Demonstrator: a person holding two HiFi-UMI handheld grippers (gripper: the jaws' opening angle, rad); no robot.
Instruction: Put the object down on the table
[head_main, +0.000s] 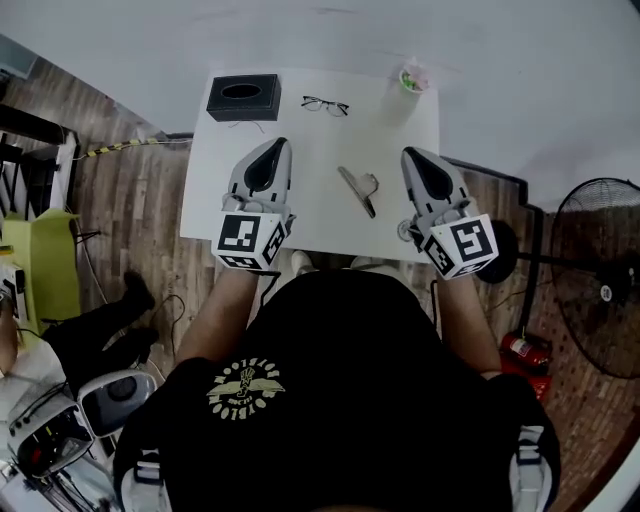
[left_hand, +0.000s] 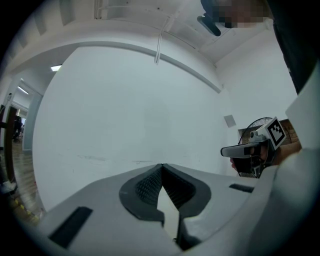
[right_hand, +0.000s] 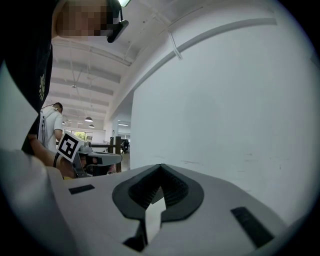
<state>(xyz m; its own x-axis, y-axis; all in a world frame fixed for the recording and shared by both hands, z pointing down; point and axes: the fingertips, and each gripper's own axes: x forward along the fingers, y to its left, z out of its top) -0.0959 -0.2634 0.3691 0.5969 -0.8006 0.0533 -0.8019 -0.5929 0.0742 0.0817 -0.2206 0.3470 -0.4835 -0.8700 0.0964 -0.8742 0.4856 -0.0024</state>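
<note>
The person wears a black short-sleeved shirt (head_main: 350, 370) with a yellow winged emblem (head_main: 244, 388) on the chest. The left gripper (head_main: 279, 143) and right gripper (head_main: 409, 153) share one build: light-grey shell, dark teardrop recess (ribbed inside), and a rear cube (head_main: 250, 240) printed with black-and-white square markers.
</note>
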